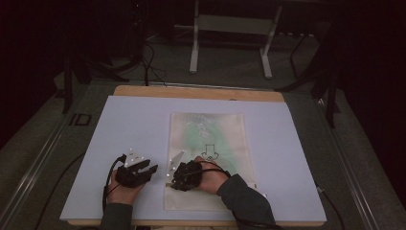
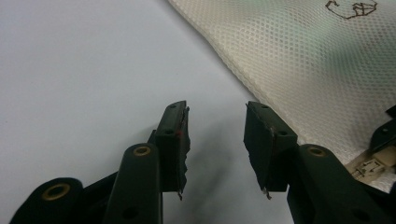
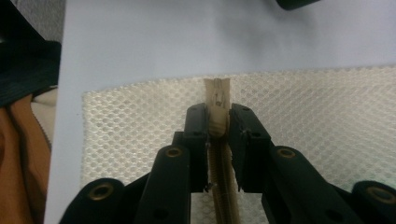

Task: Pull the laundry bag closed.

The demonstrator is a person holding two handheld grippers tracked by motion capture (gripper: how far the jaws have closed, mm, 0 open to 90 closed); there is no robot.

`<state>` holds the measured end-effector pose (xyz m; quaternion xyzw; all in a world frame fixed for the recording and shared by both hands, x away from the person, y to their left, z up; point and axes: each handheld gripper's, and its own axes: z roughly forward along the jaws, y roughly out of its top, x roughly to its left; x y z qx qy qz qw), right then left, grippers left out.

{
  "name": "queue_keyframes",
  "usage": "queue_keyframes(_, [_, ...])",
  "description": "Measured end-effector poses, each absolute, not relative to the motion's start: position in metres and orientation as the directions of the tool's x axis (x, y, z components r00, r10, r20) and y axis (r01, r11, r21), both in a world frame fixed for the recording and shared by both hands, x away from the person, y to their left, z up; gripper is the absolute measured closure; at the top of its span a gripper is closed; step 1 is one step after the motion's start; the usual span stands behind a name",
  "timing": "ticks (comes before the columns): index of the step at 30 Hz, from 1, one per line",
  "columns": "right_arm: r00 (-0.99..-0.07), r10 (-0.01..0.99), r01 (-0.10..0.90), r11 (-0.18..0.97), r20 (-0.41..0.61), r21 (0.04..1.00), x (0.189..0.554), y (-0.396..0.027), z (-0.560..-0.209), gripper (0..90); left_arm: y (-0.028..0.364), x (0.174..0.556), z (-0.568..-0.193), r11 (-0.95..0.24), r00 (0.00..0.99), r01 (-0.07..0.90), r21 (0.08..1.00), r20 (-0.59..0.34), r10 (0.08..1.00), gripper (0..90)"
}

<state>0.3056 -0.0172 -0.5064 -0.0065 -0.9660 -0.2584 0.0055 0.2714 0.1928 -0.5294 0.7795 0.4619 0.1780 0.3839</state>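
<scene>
Jaws of right gripper [image 3: 218, 142] pinch zipper pull [image 3: 217, 105].

Dim room; the pale desk [image 1: 143, 124] is the brightest area, its surroundings nearly black. Both gripper views are evenly lit and soft, with faint shadows beneath the blurred near fingers [image 2: 175, 140].

1. The mesh bag [image 1: 210, 143] under the right hand-held gripper [image 3: 217, 128] is cream white, woven in a fine honeycomb pattern, with a green tint inside and a small dark line drawing.
2. Its zipper [image 3: 217, 98] between the black jaws is beige.
3. The desk [image 1: 134, 124] beneath the black left hand-held gripper [image 2: 217, 135] is pale blue-white.
</scene>
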Motion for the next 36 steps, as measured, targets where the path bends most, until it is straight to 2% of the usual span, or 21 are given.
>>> queue_keyframes(15, [-1.000,0.019,0.022,0.875,0.011,0.483,0.306,-0.011,-0.510,81.3,0.186,0.265,-0.527,-0.292,0.554,0.571,0.767,-0.098,0.827,62.9])
queue_keyframes(19, [-1.000,0.023,0.024,0.877,0.008,0.480,0.306,-0.011,-0.511,81.3,0.182,0.262,-0.527,-0.298,0.574,0.572,0.764,-0.114,0.811,69.2])
queue_keyframes(26, [-1.000,0.024,0.022,0.877,0.004,0.480,0.305,-0.011,-0.511,81.4,0.175,0.258,-0.526,-0.308,0.608,0.572,0.760,-0.140,0.782,86.4])
queue_keyframes(36, [-1.000,0.020,0.016,0.876,-0.003,0.483,0.304,-0.012,-0.512,81.9,0.165,0.258,-0.527,-0.329,0.638,0.580,0.745,-0.164,0.752,88.6])
